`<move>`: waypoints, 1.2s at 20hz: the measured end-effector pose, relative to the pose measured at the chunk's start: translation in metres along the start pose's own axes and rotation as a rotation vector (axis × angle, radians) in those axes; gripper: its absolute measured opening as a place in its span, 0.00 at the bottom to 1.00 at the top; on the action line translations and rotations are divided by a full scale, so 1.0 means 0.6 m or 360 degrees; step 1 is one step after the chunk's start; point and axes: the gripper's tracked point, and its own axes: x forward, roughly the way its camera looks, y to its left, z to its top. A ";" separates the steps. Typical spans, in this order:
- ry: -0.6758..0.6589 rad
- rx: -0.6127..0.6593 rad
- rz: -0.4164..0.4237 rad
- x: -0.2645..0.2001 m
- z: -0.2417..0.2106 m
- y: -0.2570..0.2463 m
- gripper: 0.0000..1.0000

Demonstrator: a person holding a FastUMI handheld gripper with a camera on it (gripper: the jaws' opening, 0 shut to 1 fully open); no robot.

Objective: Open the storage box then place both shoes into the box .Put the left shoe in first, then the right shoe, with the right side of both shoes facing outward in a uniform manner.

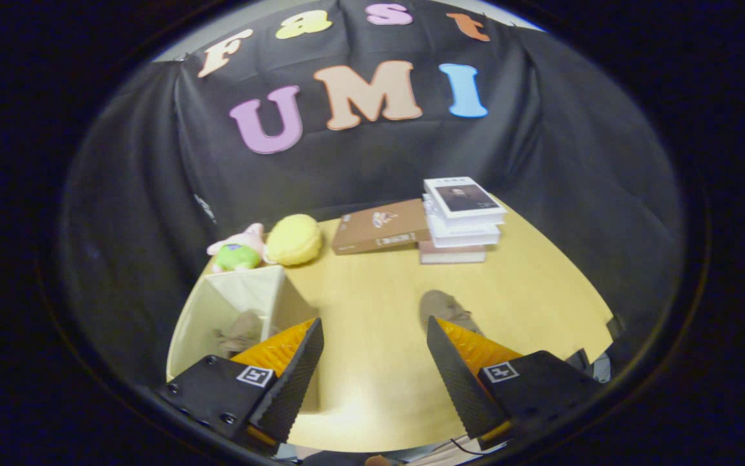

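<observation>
My gripper [372,336] is open above the wooden table [378,304], with bare tabletop between its two fingers. A cream fabric storage box [217,304] stands open to the left, partly behind the left finger [294,375]. One tan shoe [241,331] lies inside the box. The other tan shoe [444,305] rests on the table just beyond the tip of the right finger [456,375], which hides its near end.
At the table's far side sit a green and pink plush toy [237,249], a yellow plush [293,239], a brown book [382,226] and a stack of white books [463,217]. Black cloth walls the booth behind them.
</observation>
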 end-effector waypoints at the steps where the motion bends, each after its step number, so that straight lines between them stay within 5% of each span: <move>1: 0.0015 -0.0002 -0.0058 0.015 -0.009 -0.033 1.00; 11: 0.0228 0.0061 -0.0306 0.145 -0.115 -0.229 0.98; 17: 0.0335 0.0119 -0.0231 0.177 -0.160 -0.253 0.95; 24: 0.0376 0.0121 -0.0169 0.202 -0.180 -0.248 0.63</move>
